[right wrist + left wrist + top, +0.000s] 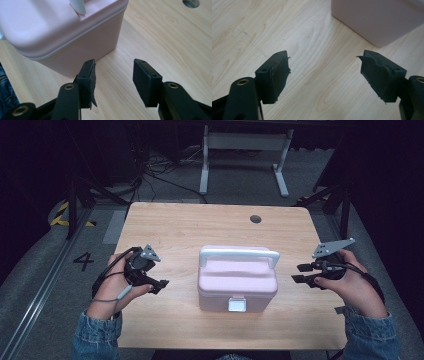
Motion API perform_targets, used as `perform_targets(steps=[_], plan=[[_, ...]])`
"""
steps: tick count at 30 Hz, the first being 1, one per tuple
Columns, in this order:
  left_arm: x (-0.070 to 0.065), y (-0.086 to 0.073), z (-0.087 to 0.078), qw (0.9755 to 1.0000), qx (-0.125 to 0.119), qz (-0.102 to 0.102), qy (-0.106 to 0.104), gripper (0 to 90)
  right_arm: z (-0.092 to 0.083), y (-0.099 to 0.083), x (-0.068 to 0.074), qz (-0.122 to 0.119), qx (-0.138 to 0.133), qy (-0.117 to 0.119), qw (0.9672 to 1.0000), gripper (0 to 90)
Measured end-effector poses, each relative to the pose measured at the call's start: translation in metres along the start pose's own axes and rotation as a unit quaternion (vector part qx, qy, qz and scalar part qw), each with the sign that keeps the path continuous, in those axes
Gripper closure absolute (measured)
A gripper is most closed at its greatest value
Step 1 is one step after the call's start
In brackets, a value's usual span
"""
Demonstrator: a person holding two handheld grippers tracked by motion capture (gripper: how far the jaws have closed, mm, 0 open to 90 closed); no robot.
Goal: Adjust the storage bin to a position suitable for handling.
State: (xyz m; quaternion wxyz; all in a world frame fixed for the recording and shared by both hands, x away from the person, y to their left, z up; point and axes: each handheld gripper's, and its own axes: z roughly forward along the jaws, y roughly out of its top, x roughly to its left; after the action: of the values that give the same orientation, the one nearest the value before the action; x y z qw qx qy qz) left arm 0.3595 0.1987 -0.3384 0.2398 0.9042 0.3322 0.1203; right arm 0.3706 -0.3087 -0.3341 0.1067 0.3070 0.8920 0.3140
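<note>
nothing's begun: the pink box (pixel 237 282) sits latched on the counter (pixel 175 227), both tongs, left (pixel 159 285) and right (pixel 298 273), apart and empty beside it.

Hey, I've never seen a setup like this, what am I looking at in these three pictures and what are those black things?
A person sits at a wooden table and holds a hand tool with two black jaws in each hand. The high view looks down from above: the left gripper is at the left, the right gripper at the right. The other two pictures come from small cameras riding on those tools, looking along their jaws. Between the hands stands a pink box with a white handle on its lid and a white latch on the front. The box looks closed. Both grippers are open and hold nothing; each points toward a side of the box without touching it. A round hole sits near the table's far edge.
</note>
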Motion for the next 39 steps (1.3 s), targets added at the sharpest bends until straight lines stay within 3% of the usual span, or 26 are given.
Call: perform_targets(steps=[3,4,7,11,16,21,25,30,35,36,39], plan=[[0.0,0.001,-0.001,0.9999,-0.005,-0.012,0.001,24.2,-0.004,0.001,0.002,-0.002,-0.009,-0.003,0.9999,53.5],[-0.002,0.002,-0.002,0.9997,-0.008,-0.017,-0.013,29.9,-0.008,0.002,0.005,-0.002,-0.021,-0.005,0.9998,53.3],[-0.005,0.005,-0.003,0.9994,-0.011,-0.013,-0.029,31.8,-0.009,0.003,0.007,-0.005,-0.031,-0.001,0.9995,52.6],[-0.011,0.014,-0.006,0.9977,-0.051,0.016,-0.042,30.3,-0.011,0.005,0.009,-0.004,-0.043,-0.001,0.999,51.3],[-0.017,0.024,-0.011,0.9917,-0.11,0.037,-0.057,32.4,-0.011,0.002,0.012,0.0,-0.039,-0.007,0.9992,50.4],[-0.02,0.032,-0.009,0.9876,-0.136,0.047,-0.063,33.1,-0.012,-0.002,0.014,0.005,-0.037,-0.006,0.9993,50.1],[-0.024,0.041,-0.004,0.9805,-0.166,0.062,-0.084,36.7,-0.012,-0.007,0.014,0.013,-0.035,-0.009,0.9993,50.0],[-0.027,0.052,0.003,0.9729,-0.196,0.076,-0.096,39.2,-0.014,-0.012,0.013,0.02,-0.035,-0.014,0.9991,49.7],[-0.027,0.059,0.011,0.9688,-0.213,0.068,-0.106,40.2,-0.015,-0.017,0.014,0.028,-0.033,-0.015,0.9989,49.4],[-0.027,0.061,0.014,0.967,-0.22,0.07,-0.108,40.2,-0.015,-0.018,0.014,0.029,-0.033,-0.016,0.9989,49.3],[-0.03,0.068,0.02,0.9653,-0.226,0.072,-0.108,40.1,-0.016,-0.021,0.014,0.033,-0.033,-0.019,0.9987,49.2]])
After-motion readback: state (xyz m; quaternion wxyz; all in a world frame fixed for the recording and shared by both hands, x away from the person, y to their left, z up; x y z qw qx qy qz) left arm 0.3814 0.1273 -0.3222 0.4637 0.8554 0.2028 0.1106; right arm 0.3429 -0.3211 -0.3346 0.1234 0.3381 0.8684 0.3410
